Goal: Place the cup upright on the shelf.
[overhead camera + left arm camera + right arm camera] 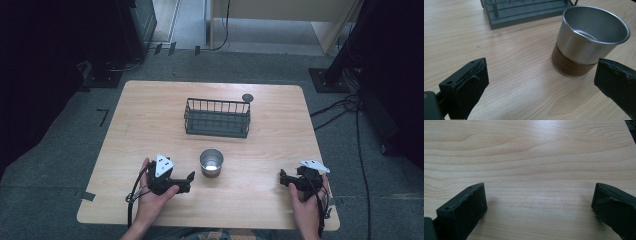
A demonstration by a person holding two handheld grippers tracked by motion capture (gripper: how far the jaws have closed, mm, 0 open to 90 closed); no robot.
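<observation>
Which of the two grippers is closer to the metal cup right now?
The left gripper: its open jaws point at the steel cup just beside it, while the right gripper rests farther off near the table's right edge.

I count one wooden surface [150, 125] in front of me. On it stand one metal cup [211, 162] with a brown band around its base, one dark wire basket [217, 117], and one small round grey disc [247, 97] just behind the basket's far right corner. I hold two grippers, the left gripper [189, 181] and the right gripper [283, 178], each with two black jaws.
</observation>
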